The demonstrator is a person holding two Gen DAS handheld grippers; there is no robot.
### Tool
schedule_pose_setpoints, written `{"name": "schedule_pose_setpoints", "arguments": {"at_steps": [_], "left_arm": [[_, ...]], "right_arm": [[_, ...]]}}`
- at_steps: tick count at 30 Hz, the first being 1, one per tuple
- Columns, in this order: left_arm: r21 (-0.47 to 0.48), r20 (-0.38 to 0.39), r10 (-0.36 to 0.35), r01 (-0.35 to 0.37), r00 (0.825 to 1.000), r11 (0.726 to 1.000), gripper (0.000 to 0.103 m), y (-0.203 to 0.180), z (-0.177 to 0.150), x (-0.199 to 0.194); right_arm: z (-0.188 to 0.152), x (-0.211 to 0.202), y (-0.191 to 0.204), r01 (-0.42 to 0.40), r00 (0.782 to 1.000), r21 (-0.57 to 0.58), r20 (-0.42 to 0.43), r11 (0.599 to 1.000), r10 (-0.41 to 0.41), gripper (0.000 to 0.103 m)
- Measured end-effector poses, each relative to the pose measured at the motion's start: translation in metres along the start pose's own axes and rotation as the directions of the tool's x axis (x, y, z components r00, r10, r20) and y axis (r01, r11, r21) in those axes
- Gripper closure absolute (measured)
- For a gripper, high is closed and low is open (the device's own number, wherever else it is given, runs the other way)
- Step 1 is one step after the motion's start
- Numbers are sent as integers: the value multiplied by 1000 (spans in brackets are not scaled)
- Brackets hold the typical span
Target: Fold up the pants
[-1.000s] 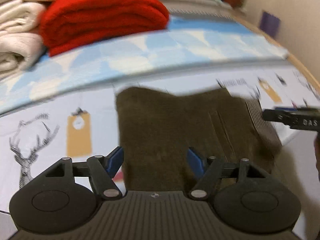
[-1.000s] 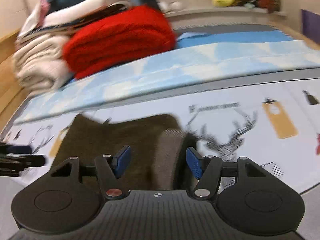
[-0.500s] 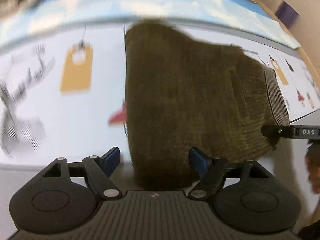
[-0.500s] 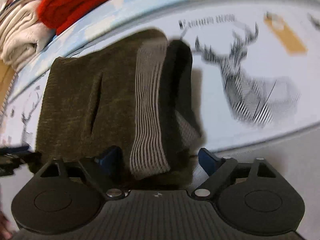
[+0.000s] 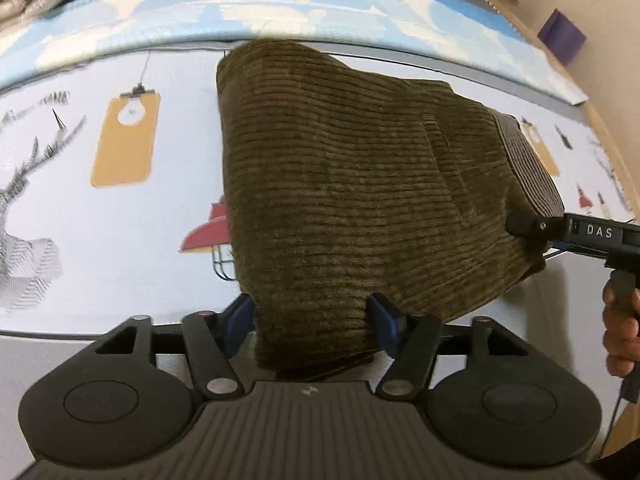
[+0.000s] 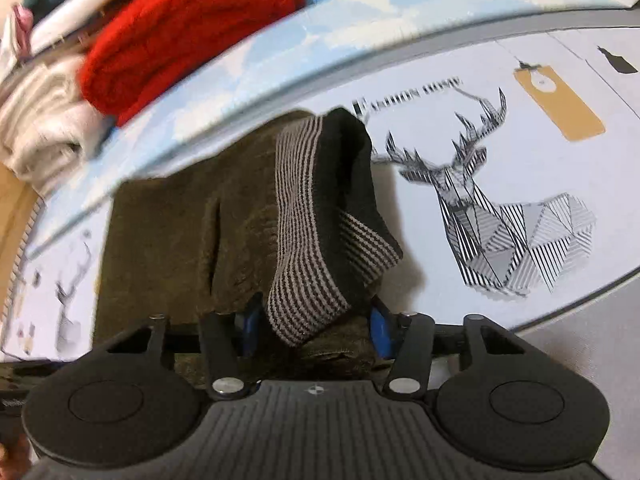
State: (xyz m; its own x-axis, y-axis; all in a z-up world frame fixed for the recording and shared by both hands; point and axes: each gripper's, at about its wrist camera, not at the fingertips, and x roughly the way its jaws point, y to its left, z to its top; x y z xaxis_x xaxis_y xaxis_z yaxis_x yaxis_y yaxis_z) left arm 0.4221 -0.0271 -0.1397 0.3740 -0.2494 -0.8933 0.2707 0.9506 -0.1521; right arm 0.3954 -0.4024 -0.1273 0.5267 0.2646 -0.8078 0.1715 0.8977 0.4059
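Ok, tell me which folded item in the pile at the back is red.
The thick knit bundle on top of the blue-and-white mat, right of the cream blanket; the others in the pile are cream, white or teal.

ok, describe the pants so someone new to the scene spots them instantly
On the white deer-print sheet, in front of the blue cloud-print mat, lie the pants, folded into a thick bundle. They are the only olive-brown corduroy item, with a striped ribbed waistband; the red blanket and cream one lie stacked beyond the mat.
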Motion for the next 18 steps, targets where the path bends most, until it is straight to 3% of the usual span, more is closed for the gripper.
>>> {"name": "schedule_pose_setpoints", "arguments": {"at_steps": [3,5,7,9,10,12,14,15,18], "left_arm": [[123,110,125,-138,986,983,32,-18,4,-24],[201,166,109,-142,980,969,33,-29,1,-35],[250,101,58,-82,993,965,47,-35,-6,-26],[327,32,75,-81,997,941,47,-42,-19,-9],[356,42,89,-98,995,929,47,-46,-23,-8],[349,63,110,-125,992,929,47,-49,-22,-17],[342,123,115,-151,986,928,43,-50,-24,-35],[340,158,124,-172,980,924,35,-51,-28,-43],[302,252,136,-211,958,930,23,-55,-34,-75]], "right_arm": [[3,-5,6,38,999,-49,3,998,-38,45],[1,-16,16,72,996,-127,54,989,-66,45],[-1,-22,21,106,991,-212,105,972,-85,45],[0,-11,12,131,991,-216,49,968,-123,42],[-1,-5,2,133,991,-173,4,976,-134,36],[1,-6,-9,105,994,-92,-22,990,-108,35],[2,-22,-1,117,993,-116,24,986,-115,35],[2,-30,6,140,989,-147,59,979,-132,35],[-3,-63,27,217,966,-248,193,944,-172,36]]}}
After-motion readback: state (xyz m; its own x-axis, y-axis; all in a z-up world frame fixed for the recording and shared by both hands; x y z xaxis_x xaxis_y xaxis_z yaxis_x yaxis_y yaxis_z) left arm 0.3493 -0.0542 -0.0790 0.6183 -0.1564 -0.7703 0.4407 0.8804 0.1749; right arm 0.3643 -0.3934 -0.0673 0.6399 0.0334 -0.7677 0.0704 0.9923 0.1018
